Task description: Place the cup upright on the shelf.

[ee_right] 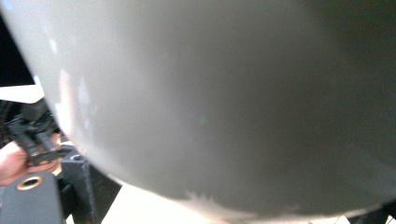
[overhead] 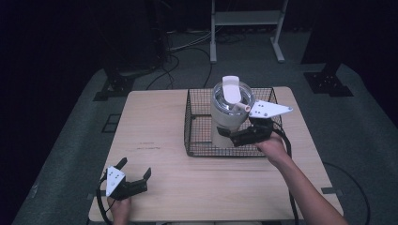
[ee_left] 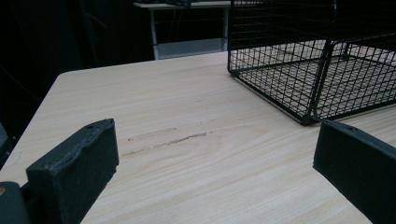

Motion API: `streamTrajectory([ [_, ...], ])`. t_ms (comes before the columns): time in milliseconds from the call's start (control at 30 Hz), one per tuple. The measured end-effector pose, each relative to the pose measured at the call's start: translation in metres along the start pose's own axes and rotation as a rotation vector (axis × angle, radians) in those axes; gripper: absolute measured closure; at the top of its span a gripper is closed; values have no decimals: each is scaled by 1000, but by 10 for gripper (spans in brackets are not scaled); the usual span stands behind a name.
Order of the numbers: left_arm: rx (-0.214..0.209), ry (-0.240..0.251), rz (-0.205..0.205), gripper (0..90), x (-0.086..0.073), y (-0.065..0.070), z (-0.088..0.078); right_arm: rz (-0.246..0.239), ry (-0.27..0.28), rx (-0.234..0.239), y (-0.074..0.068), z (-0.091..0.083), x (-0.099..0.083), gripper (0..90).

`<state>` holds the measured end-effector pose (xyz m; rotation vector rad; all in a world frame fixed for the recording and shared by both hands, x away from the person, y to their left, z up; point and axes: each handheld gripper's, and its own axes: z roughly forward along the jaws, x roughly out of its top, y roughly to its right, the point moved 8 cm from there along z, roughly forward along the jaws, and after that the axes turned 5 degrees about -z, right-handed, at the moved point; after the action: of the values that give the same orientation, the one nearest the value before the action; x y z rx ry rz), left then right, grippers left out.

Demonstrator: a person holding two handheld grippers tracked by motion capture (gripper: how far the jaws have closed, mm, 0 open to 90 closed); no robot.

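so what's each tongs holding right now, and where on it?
The right tongs grip the white tumbler low on its body, over the wire basket. The left tongs are open, holding nothing.

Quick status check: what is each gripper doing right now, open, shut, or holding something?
Left gripper: open, holding nothing, low over the table.
Right gripper: shut on the white tumbler, upright over the wire basket.

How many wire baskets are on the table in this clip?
1. The black wire basket sits on the far right part of the wooden table, with the white tumbler held over it by the right tool. Nothing suggests a second one hidden.
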<state>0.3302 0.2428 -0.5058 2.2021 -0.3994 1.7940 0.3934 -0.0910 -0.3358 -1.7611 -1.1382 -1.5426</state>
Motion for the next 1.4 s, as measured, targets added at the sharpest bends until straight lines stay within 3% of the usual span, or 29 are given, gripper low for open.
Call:
streamTrajectory([
  [533,-3,4,-7,0,0,-1,-1,25,-53,-63,47,52,-3,95],
  [833,-5,7,-9,0,1,-1,-1,34,-75,-75,58,73,-9,95],
  [1100,-6,9,-12,0,1,-1,-1,69,-86,-89,72,89,-26,95],
  [1200,-6,9,-9,0,1,-1,-1,102,-84,-69,76,92,-33,95],
  [1400,-6,8,-10,0,1,-1,-1,105,-104,-69,82,99,-45,95],
])
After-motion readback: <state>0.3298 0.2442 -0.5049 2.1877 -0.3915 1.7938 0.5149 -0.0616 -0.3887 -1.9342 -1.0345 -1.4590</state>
